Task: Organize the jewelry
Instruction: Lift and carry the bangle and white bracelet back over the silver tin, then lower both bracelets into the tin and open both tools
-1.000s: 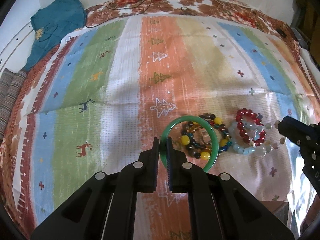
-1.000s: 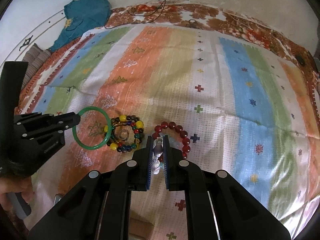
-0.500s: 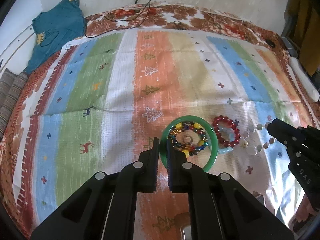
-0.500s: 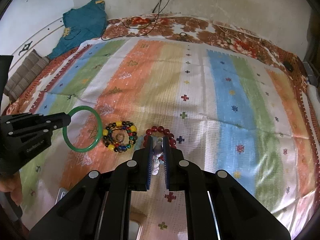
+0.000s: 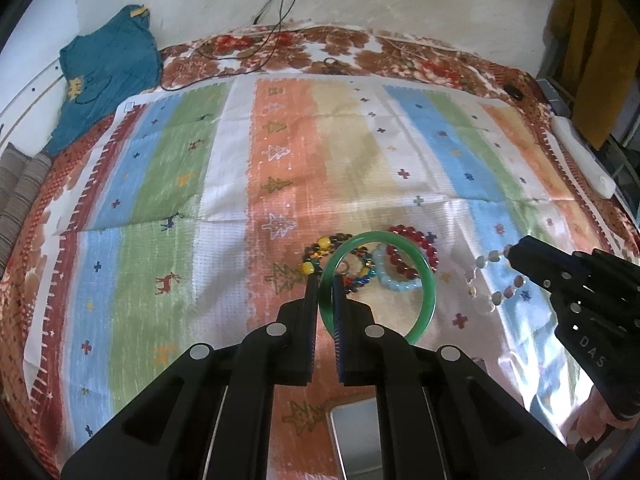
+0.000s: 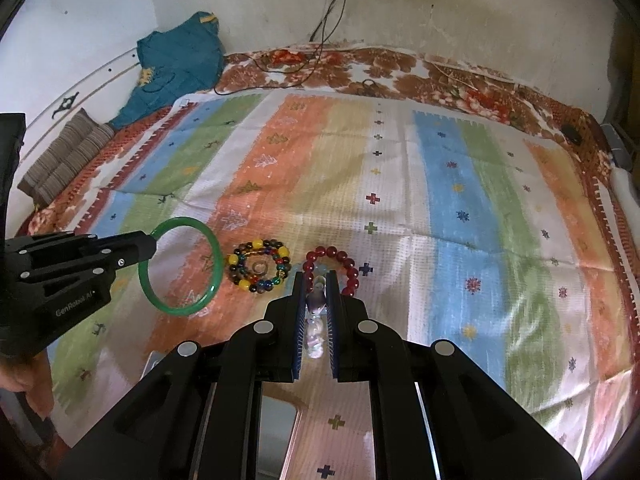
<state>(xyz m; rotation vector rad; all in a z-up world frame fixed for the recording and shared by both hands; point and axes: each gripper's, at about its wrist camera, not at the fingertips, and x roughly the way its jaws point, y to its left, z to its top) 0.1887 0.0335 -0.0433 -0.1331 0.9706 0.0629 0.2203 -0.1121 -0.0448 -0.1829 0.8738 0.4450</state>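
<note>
My left gripper (image 5: 325, 280) is shut on a green bangle (image 5: 430, 292) and holds it clear of the striped cloth (image 5: 224, 208). From the right wrist view, that left gripper (image 6: 152, 242) and the bangle (image 6: 216, 258) hang at the left. My right gripper (image 6: 316, 280) is shut on a pale bead bracelet (image 6: 316, 320). Its beads (image 5: 496, 298) dangle below the right gripper (image 5: 510, 252) in the left wrist view. On the cloth lie a multicoloured bead bracelet (image 6: 258, 266), a red bead bracelet (image 6: 348, 264) and a light blue bead bracelet (image 5: 384, 276).
A shiny metal tray (image 5: 356, 432) sits at the near edge under the grippers. A teal garment (image 5: 108, 68) and cables (image 5: 272, 40) lie at the far side by the wall. Striped cushions (image 6: 64, 156) are at the left, a white object (image 5: 584, 156) at the right.
Both grippers have risen and drawn back, carrying the bangle and the pale bracelet away from the pieces on the cloth. The metal tray has come into view at the bottom.
</note>
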